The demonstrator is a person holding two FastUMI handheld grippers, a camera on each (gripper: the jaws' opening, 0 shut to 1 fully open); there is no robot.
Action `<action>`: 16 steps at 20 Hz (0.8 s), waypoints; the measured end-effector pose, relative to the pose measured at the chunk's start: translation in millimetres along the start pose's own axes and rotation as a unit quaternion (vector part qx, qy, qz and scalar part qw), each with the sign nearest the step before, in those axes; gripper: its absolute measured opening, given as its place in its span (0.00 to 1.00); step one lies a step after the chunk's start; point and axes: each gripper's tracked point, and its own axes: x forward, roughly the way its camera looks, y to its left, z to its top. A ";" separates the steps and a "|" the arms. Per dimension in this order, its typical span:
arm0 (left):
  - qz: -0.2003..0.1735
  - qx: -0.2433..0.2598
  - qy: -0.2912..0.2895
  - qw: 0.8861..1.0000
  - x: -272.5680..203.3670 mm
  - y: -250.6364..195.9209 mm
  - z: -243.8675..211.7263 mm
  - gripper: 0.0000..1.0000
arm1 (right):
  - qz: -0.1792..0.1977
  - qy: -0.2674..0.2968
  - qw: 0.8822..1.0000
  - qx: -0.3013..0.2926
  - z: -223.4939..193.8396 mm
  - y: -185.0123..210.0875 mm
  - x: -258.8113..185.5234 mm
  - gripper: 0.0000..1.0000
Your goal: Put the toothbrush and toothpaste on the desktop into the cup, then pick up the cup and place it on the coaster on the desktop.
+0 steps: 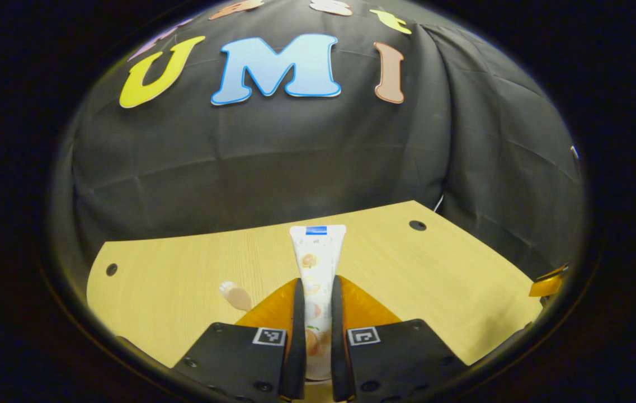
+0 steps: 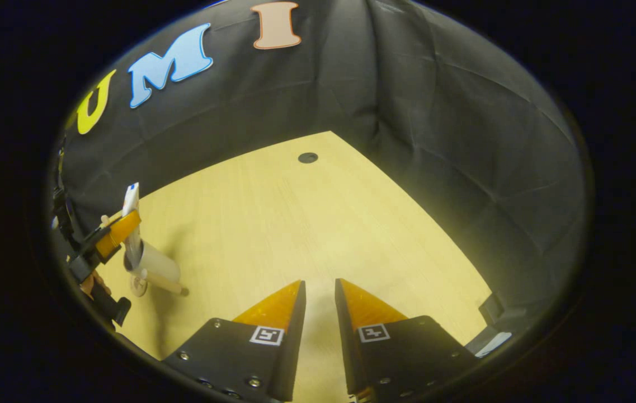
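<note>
Toothpaste (image 1: 318,263) is clamped in the left gripper (image 1: 318,296) and held over the cup (image 2: 150,263), seen at 9 o'clock in the right gripper view, not yet dropped; right gripper (image 2: 320,294) is held slightly apart, empty, over the desk (image 2: 295,224); toothbrush and coaster steps are judged outstanding.

In the left gripper view, the toothpaste (image 1: 316,263) is hidden along its lower half by the left gripper (image 1: 318,291) fingers pressed on either side, and its bottom end runs out of sight between them. In the right gripper view, the cup (image 2: 152,263) at the far left is small and partly covered by that gripper; the pale stick beside its base may be the toothbrush (image 2: 164,286), too tiny to tell.
</note>
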 end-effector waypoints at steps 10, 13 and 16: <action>0.012 -0.020 -0.003 1.000 -30.0 -1.7 1.4 0.71 | 0.025 0.003 1.000 -0.011 2.0 31.7 1.5 0.30; 0.009 -0.035 -0.008 0.999 -44.8 -4.2 3.6 0.80 | 0.035 0.002 0.999 -0.011 1.1 34.9 -0.5 0.30; 0.007 -0.039 -0.006 0.999 -59.9 -9.7 2.1 0.82 | 0.054 0.000 0.998 -0.021 4.5 47.6 -5.0 0.34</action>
